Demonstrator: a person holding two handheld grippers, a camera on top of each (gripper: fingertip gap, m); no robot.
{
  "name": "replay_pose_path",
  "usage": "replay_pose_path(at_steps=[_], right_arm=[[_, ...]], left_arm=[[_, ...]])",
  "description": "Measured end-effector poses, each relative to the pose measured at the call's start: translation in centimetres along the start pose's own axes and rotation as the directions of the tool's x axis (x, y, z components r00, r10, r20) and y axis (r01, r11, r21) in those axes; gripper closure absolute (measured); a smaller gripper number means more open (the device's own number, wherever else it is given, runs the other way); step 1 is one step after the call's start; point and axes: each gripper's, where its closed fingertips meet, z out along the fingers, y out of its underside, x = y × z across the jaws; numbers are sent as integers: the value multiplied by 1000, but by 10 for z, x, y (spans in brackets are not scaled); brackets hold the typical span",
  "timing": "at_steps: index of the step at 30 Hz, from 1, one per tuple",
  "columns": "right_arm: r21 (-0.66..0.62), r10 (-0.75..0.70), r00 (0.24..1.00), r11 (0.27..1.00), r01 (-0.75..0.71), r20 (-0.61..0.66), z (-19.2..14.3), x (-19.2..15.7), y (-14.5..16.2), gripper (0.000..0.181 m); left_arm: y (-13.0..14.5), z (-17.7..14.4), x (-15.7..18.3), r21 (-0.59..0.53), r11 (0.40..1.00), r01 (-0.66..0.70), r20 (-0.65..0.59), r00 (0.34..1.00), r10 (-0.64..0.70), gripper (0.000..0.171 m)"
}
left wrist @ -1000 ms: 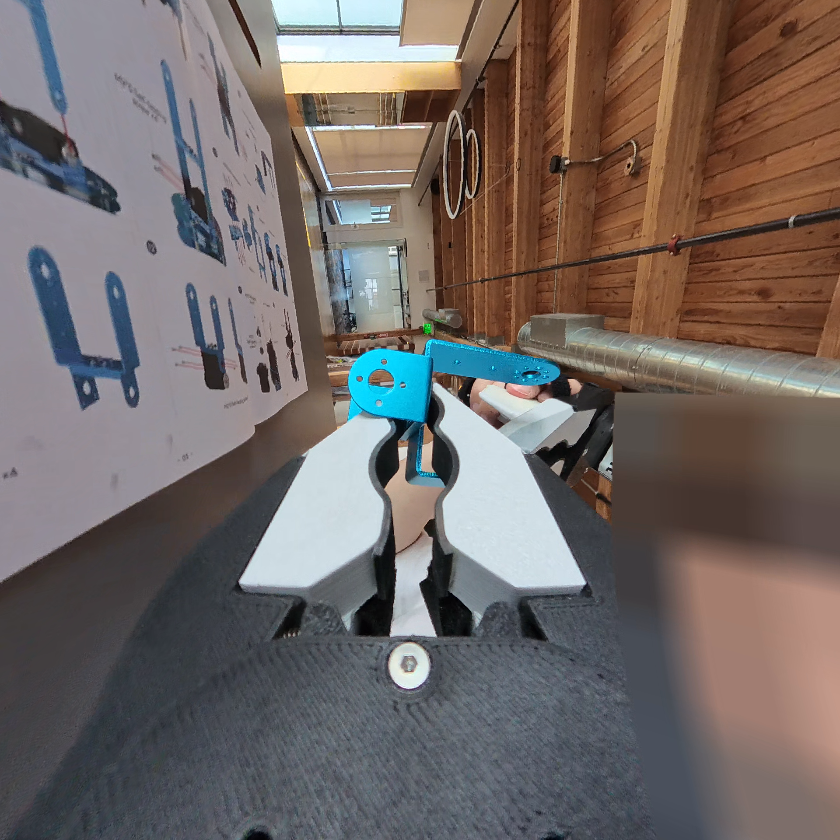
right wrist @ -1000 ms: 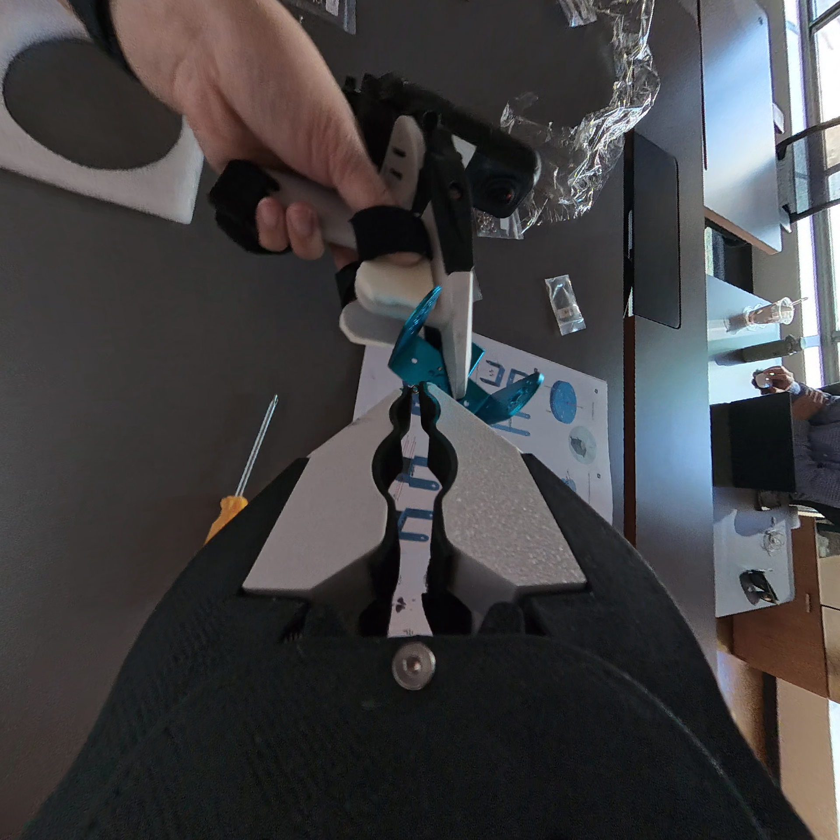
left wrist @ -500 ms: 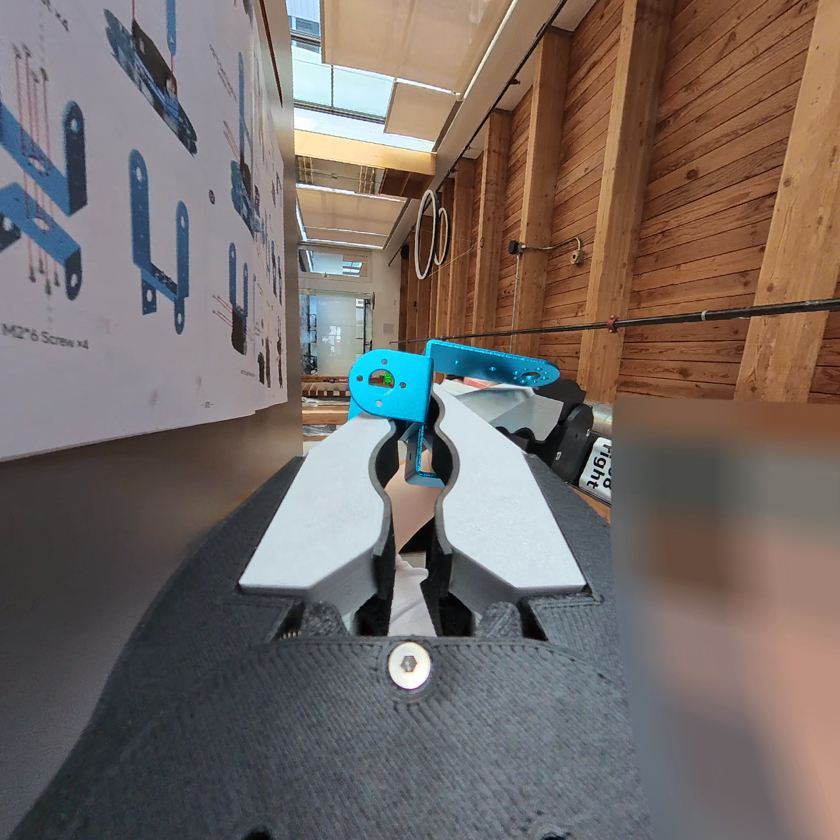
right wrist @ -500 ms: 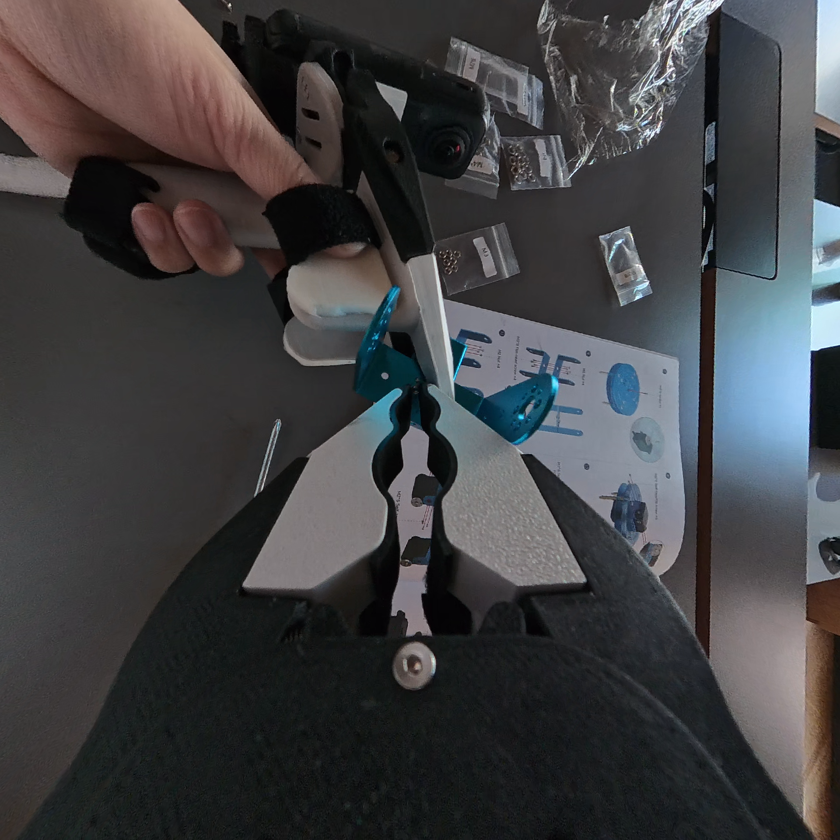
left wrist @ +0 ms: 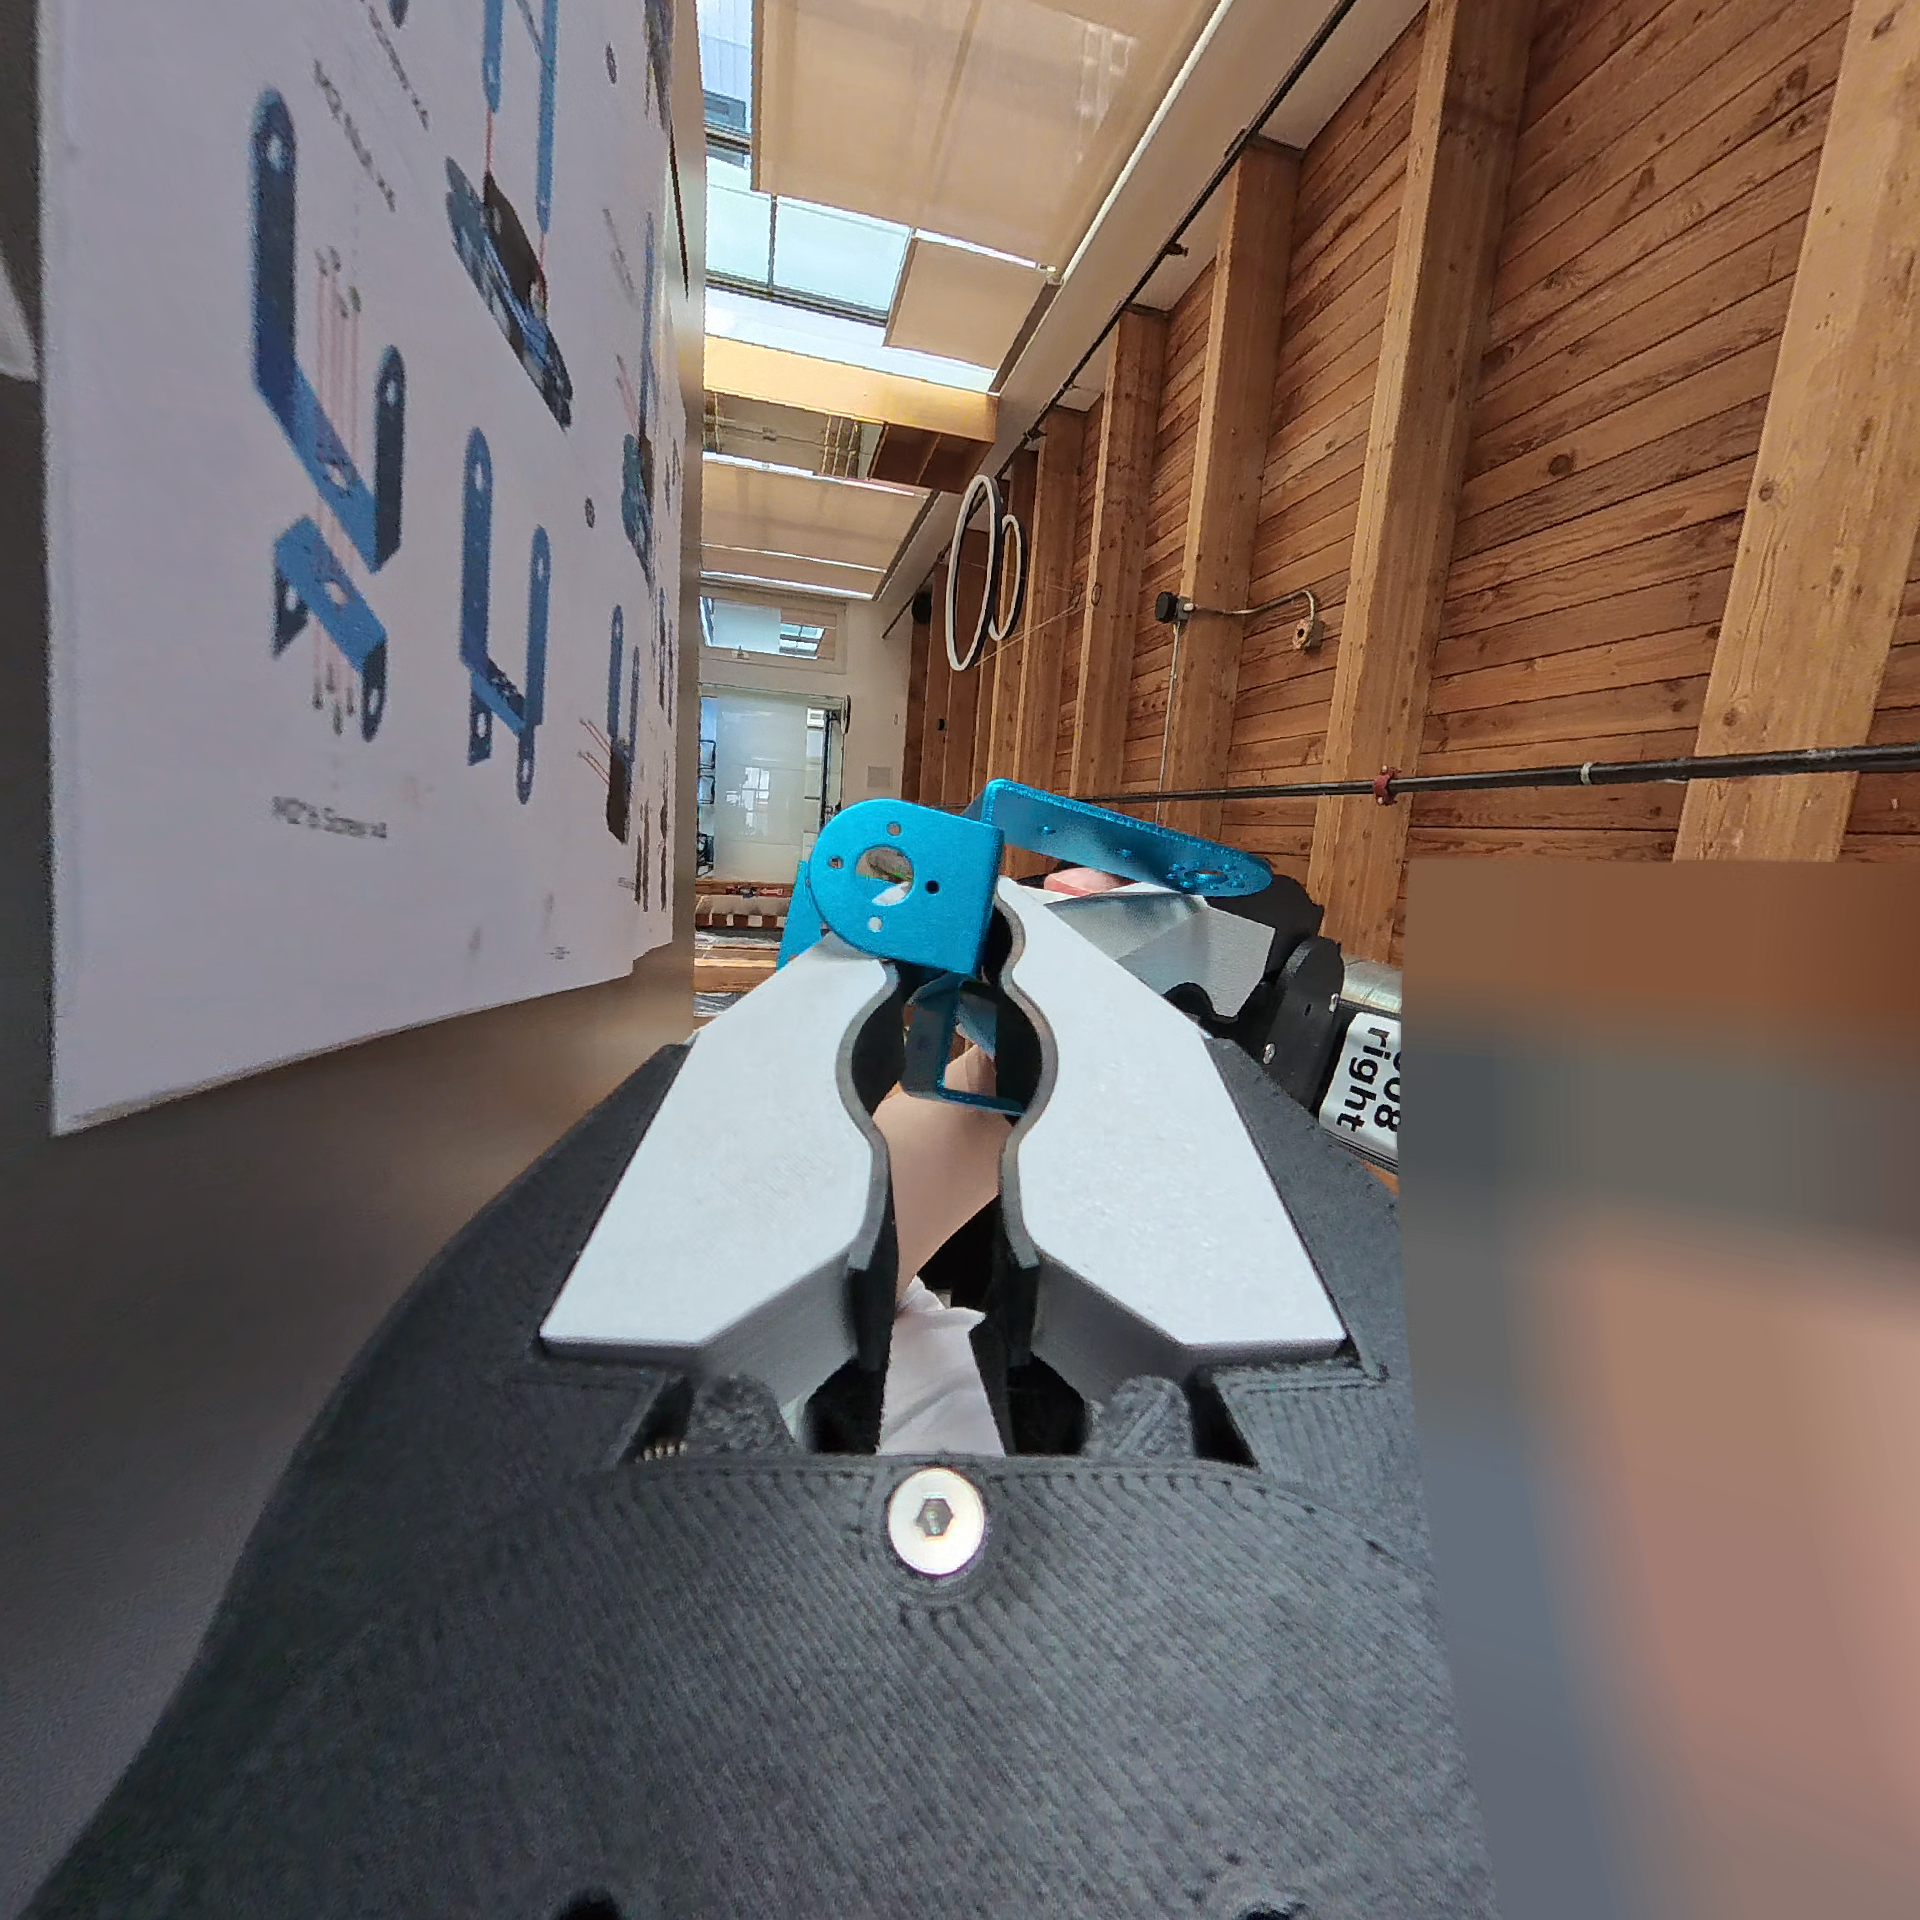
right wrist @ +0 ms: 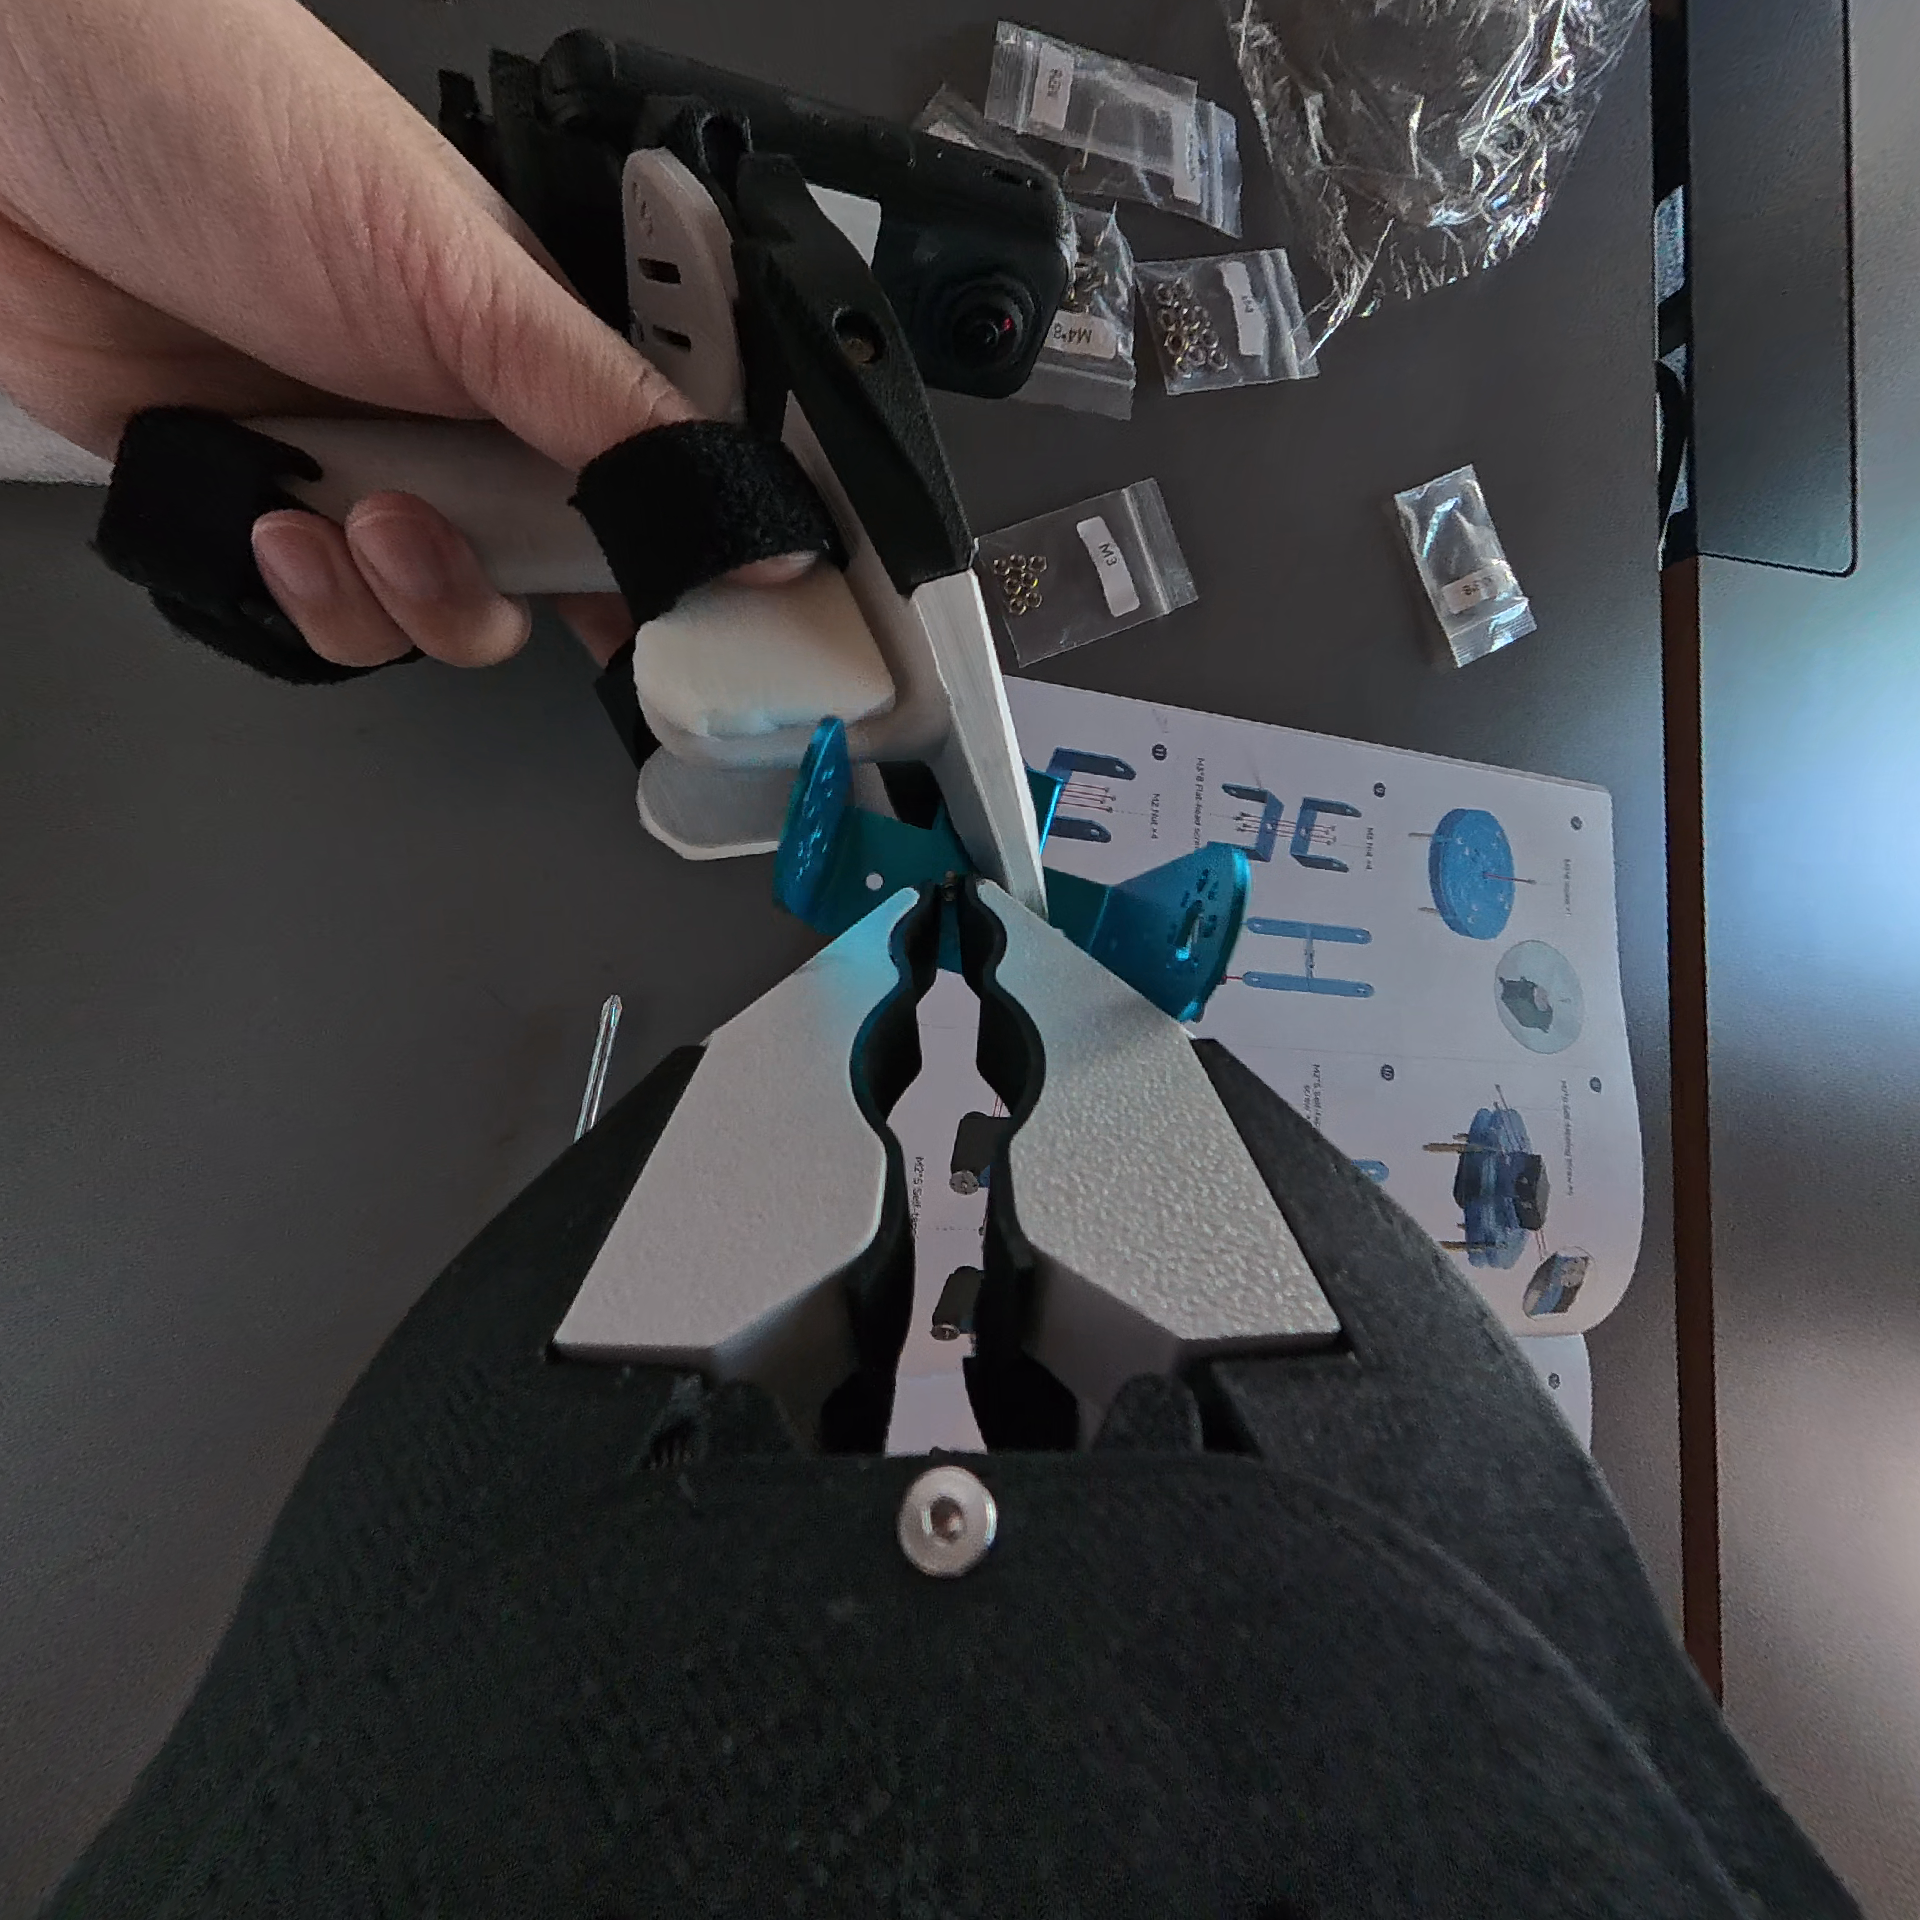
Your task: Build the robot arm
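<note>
Two grippers, left gripper [left wrist: 961,940] and right gripper [right wrist: 951,899], clamp blue bracket [left wrist: 899,883] at fingertips.

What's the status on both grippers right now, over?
Left gripper shut on blue bracket. Right gripper pinching a tiny screw against same bracket. Instruction sheet and hardware bags below, nothing blocking.

Bright daylight, fisheye-warped edges, blurred periphery

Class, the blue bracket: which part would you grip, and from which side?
On the blue bracket, probably the free round-ended ear: a thin flat plate jutting clear of the left gripper clamping the middle. Come from its rounded end, jaws across both faces.
</note>
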Motion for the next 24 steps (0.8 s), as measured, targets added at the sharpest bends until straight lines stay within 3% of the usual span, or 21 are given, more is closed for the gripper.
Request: replay_pose_path(at_steps=[24], right_arm=[[18, -9, 1000, 1000, 9, 11, 3, 1, 1, 179]], left_arm=[[-4, -1, -1, 23, 996, 89, -49, 995, -88, 162]])
